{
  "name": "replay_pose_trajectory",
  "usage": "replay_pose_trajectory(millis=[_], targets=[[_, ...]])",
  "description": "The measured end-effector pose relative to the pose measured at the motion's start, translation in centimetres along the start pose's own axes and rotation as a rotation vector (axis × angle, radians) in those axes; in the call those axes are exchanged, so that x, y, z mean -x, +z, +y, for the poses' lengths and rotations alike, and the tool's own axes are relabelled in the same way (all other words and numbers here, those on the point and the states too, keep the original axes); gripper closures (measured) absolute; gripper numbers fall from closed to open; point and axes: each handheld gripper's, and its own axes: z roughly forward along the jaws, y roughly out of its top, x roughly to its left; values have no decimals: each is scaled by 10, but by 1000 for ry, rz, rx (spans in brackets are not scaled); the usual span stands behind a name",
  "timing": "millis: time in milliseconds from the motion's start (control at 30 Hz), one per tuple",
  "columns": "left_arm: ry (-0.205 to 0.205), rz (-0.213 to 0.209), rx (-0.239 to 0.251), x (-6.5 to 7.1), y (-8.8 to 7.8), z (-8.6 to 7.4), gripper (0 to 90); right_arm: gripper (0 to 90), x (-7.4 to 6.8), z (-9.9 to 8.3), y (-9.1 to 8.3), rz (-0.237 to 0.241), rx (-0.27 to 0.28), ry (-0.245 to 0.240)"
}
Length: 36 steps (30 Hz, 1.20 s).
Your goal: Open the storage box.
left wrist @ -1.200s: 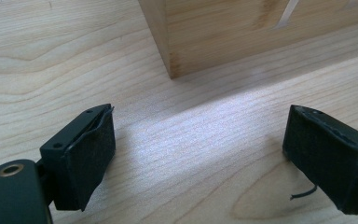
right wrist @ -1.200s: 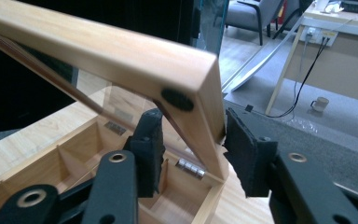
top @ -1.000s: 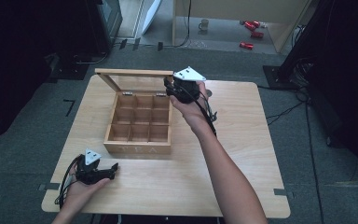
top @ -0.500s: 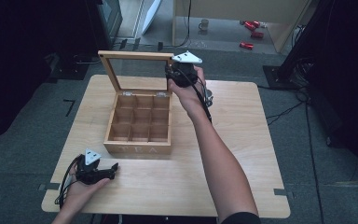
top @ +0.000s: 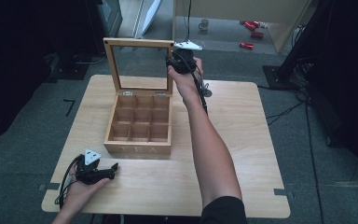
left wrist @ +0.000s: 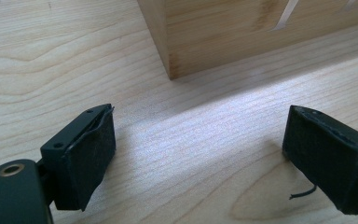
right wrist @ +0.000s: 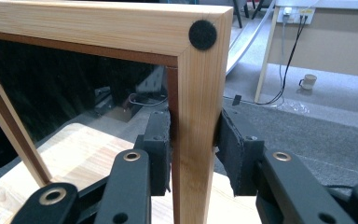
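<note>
High view: the left tool lies idle, jaws apart, on the bench, the tea box sits mid-bench, and the right tool clamps its lid, already upright, seemingly fully open.

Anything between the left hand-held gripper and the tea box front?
Nothing: bare tabletop between the open left hand-held gripper and the tea box corner in the left gripper view. The high view also shows a clear gap.
</note>
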Motion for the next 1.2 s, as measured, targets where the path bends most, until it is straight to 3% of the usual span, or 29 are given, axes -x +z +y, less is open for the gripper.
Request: replay_pose_trajectory(millis=[467,700,867,967,1100,1200], targets=[[-3,-4,5,0,0,0,111,667,8,6,31,-47,-17,82],[3,1,3,1,0,0,116,668,8,6,38,-70,-16,95],[5,2,3,1,-1,-1,122,660,11,7,40,-56,-25,101],[6,2,2,1,-1,-1,122,511,11,7,37,-43,-30,83],[6,3,4,1,-1,-1,122,190,9,9,29,-40,-58,90],[8,2,4,1,-1,-1,121,119,8,6,19,-52,-70,80]])
